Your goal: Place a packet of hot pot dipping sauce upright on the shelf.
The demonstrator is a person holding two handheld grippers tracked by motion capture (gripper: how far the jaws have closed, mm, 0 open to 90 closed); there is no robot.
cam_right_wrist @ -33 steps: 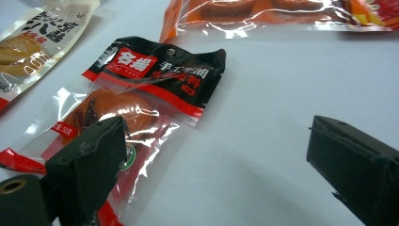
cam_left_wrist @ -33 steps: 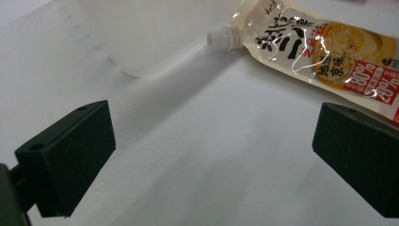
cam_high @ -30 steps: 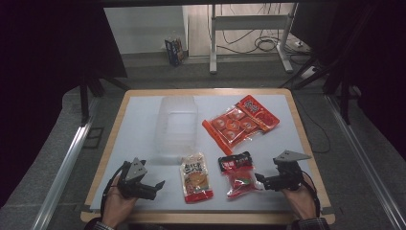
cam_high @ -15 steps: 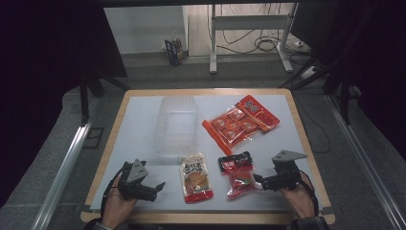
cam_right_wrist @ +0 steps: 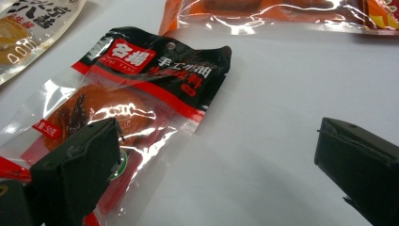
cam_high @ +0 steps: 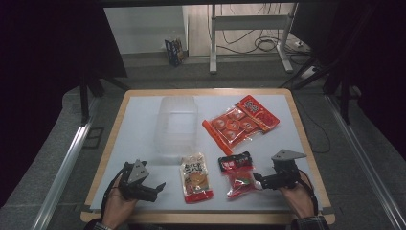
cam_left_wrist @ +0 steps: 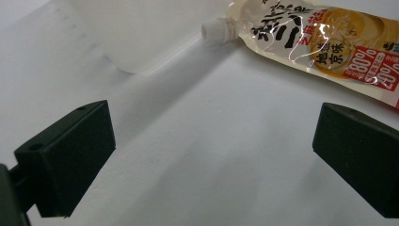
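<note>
My left gripper (cam_high: 158, 189) rests open at the table's front left, with bare white surface between its jaws (cam_left_wrist: 211, 155). A spouted yellow pouch (cam_high: 195, 176) (cam_left_wrist: 329, 42) lies just right of it. At the front right, my right gripper (cam_high: 256, 181) (cam_right_wrist: 216, 165) is open and low over the table. Its left jaw hangs above the edge of a red-and-black snack packet (cam_high: 238, 173) (cam_right_wrist: 141, 89); its right jaw is over bare table. Neither gripper holds anything.
A clear plastic container (cam_high: 176, 123) (cam_left_wrist: 136, 28) stands mid-table behind the pouch. An orange packet of round pieces (cam_high: 233, 125) (cam_right_wrist: 263, 12) and a red packet (cam_high: 258, 112) lie at the back right. The white table (cam_high: 134, 139) has a wooden rim.
My right gripper has edged slightly left toward the red-and-black packet. The left gripper has hardly moved.
</note>
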